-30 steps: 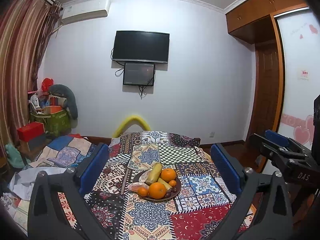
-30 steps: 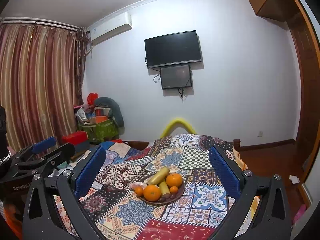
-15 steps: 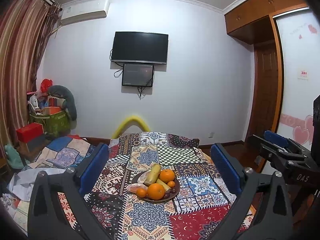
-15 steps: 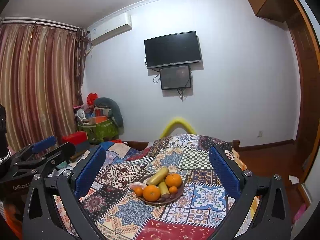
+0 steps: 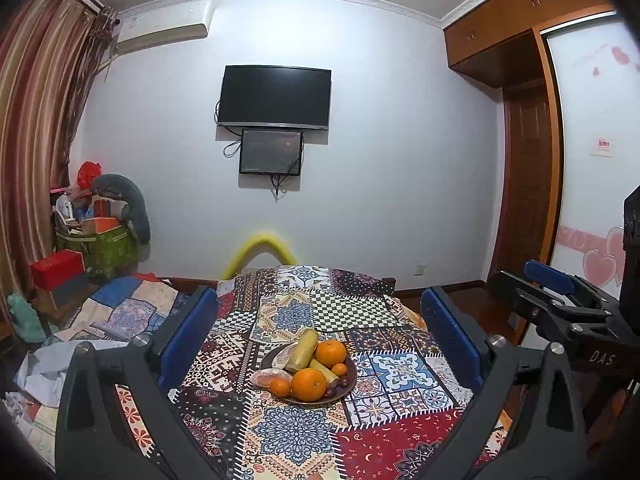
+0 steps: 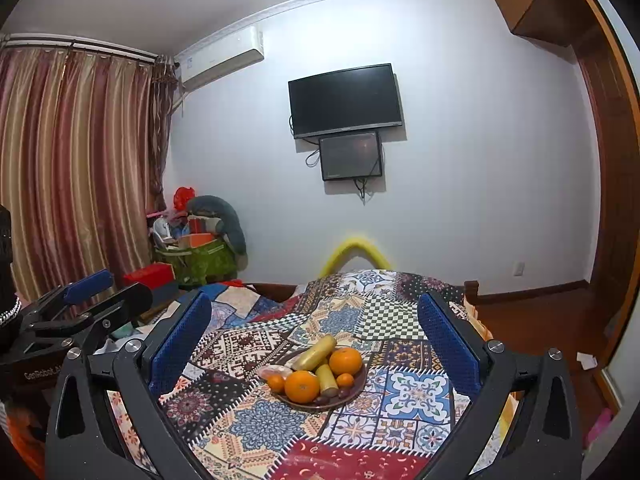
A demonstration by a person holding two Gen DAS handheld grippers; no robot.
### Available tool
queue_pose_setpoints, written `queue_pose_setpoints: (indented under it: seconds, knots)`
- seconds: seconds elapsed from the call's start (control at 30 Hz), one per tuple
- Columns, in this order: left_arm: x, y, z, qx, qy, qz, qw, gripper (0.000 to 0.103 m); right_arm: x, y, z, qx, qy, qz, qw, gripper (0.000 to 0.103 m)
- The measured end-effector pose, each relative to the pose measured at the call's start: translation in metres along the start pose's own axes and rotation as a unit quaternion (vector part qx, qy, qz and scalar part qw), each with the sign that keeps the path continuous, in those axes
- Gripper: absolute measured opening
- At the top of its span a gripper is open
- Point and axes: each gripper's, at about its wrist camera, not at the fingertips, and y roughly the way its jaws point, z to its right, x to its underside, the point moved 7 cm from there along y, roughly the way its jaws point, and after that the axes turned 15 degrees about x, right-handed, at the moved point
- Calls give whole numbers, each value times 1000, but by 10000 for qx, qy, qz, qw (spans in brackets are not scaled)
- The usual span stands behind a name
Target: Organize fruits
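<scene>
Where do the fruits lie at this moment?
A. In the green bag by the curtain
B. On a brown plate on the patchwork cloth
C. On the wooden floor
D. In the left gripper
B: the oranges and the other fruits lie together on the brown plate, which stands on the patchwork cloth, while the left gripper and the right gripper are both open and hold nothing.

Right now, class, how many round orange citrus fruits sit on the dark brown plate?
4: large front orange, large back orange, small left one, small right one. More may hide beneath, on the dark brown plate.
</scene>
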Motion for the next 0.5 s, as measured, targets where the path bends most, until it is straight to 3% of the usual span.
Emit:
queue_pose_setpoints:
  seconds: [0.5]
  knots:
    - [0,1,1,29,9,-26,10000,103,-1,0,1,73,-120,41,9999,103]
